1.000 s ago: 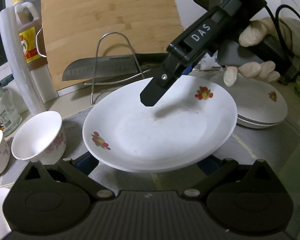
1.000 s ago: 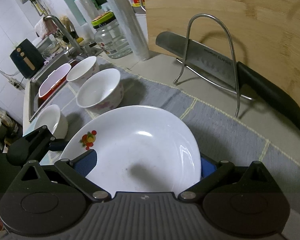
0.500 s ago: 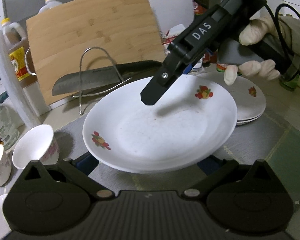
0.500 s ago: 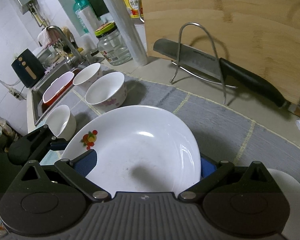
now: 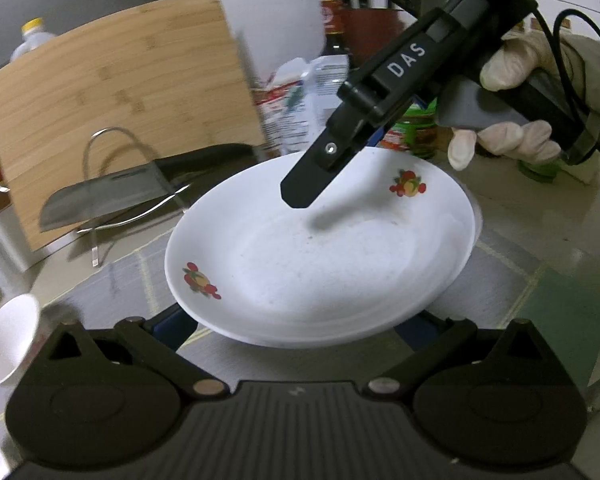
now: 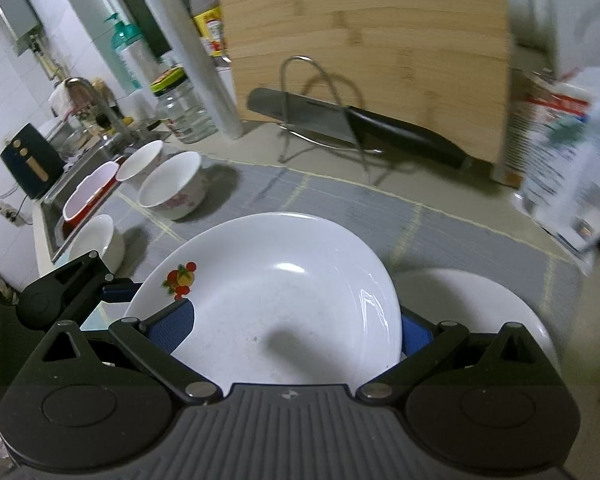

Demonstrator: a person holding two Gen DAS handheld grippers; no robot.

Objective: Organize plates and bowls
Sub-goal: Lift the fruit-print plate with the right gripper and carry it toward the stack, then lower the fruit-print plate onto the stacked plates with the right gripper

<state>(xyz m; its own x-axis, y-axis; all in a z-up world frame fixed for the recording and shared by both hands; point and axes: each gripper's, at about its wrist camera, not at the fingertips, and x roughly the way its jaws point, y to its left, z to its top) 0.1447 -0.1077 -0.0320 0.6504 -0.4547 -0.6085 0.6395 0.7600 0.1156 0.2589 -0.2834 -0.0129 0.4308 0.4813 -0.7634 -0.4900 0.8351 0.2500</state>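
So both grippers have hold of the same white plate [image 5: 319, 256] with the little fruit prints, carried above the grey mat [image 6: 339, 200]. Left gripper [image 5: 300, 320] pinches the near rim between its blue pads, and the right gripper [image 6: 296, 336] is clamped on the opposite rim, its black finger [image 5: 311, 184] lying over the plate's top edge. A gloved hand [image 5: 515, 120] is on the right gripper's handle. Another white plate [image 6: 479, 312] sits on the mat just beside and partly under the carried one. Three bowls [image 6: 172, 188] stand off by the sink, and a knife [image 6: 359, 128] rests on a wire rack against the cutting board [image 6: 359, 40]
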